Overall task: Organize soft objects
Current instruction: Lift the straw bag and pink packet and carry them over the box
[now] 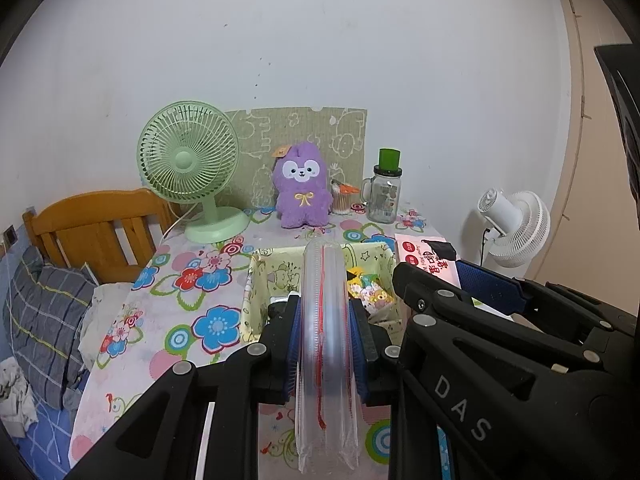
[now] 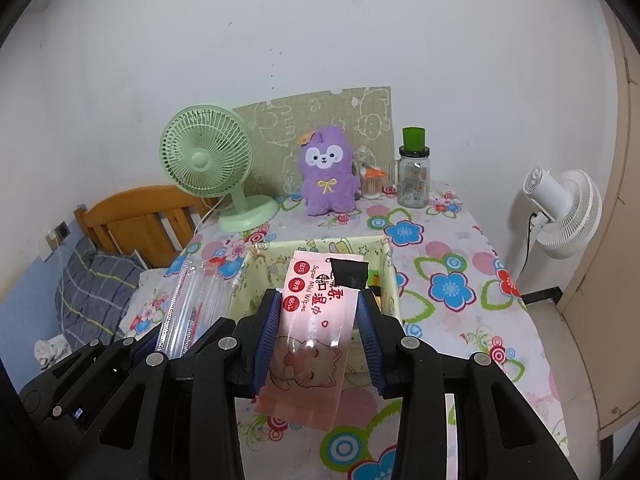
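Observation:
My left gripper (image 1: 324, 312) is shut on a clear plastic packet with red thread (image 1: 323, 344), held edge-on above the near rim of a pale yellow fabric basket (image 1: 256, 280). The packet also shows in the right wrist view (image 2: 188, 312). My right gripper (image 2: 318, 308) is shut on a pink wet-wipes pack (image 2: 316, 320) with a cat print, held over the same basket (image 2: 260, 272). The wipes pack shows in the left wrist view (image 1: 428, 256), with the right gripper (image 1: 476, 284) beside it. A purple plush toy (image 1: 302, 190) sits at the table's back.
A green desk fan (image 1: 188, 168), a cotton-swab jar (image 1: 342, 200) and a glass mug jar with a green lid (image 1: 386, 192) stand along the back wall. A white fan (image 1: 516, 224) stands right of the table. A wooden bed headboard (image 1: 92, 228) and pillows lie left.

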A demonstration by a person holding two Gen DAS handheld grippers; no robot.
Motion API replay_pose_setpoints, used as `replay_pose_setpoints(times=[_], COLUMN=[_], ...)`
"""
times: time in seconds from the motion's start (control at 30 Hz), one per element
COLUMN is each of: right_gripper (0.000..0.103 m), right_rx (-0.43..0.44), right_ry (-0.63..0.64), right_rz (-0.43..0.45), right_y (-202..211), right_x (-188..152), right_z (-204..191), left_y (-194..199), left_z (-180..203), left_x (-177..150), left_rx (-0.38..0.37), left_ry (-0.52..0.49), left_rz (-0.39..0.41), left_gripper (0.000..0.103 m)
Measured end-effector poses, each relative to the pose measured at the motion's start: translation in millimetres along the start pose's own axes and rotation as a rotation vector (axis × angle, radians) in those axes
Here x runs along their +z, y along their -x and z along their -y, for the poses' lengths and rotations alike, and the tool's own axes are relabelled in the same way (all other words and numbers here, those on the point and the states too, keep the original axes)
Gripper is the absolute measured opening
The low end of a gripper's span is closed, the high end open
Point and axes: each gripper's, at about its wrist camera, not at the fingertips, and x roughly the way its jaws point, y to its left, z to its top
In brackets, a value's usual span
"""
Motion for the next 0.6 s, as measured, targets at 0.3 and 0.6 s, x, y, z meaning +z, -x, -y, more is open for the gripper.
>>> replay_pose_setpoints(times=[0.3, 0.6], right_gripper=[0.042, 0.042], right_rx=[0.006, 0.007], right_ry=[0.000, 0.002], right_rz=[0.002, -0.001], right_y=[-21.2, -40.9], right_x=[15.9, 29.2], right_z=[2.7, 8.9], left_y=[-20.5, -36.7], left_z=[-2.7, -2.5], left_x=[13.8, 23.7], left_rx=[0.001, 0.005], left_ry=[-0.003, -0.005], left_rz=[0.002, 0.000], left_gripper=[0.022, 0.022])
